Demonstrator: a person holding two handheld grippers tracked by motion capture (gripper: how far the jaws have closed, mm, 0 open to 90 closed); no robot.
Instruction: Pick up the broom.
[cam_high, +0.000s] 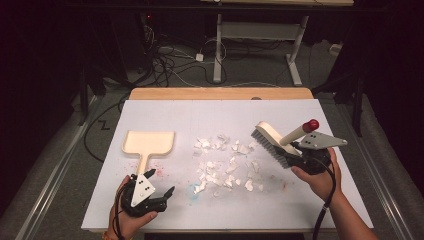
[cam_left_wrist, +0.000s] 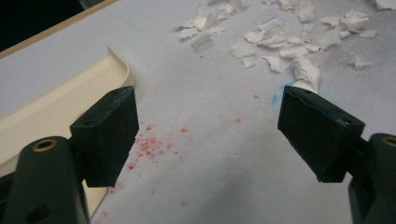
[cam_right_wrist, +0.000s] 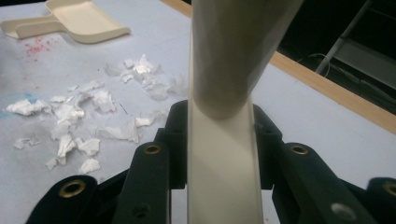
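Note:
A cream dustpan (cam_high: 149, 142) lies flat on the white sheet at the left, its handle pointing toward my left gripper (cam_high: 161, 182). That gripper rests just right of the handle's end, open with nothing between its jaws. In the left gripper view my left gripper (cam_left_wrist: 212, 135) has the dustpan (cam_left_wrist: 60, 98) just beside its left jaw. Torn white paper scraps (cam_high: 227, 162) are scattered mid-table. My right gripper (cam_high: 296, 151) is shut on the cream handle of a brush (cam_high: 270, 140), held tilted just right of the scraps. In the right gripper view the brush handle (cam_right_wrist: 222, 154) is clamped in the right gripper (cam_right_wrist: 219, 140).
Red specks (cam_left_wrist: 149, 144) and a blue smudge (cam_high: 195, 189) stain the sheet near the left gripper. The table's wooden far edge (cam_high: 220, 93) borders the sheet. Beyond it, cables (cam_high: 170, 65) and a desk frame (cam_high: 260, 35) stand on the floor.

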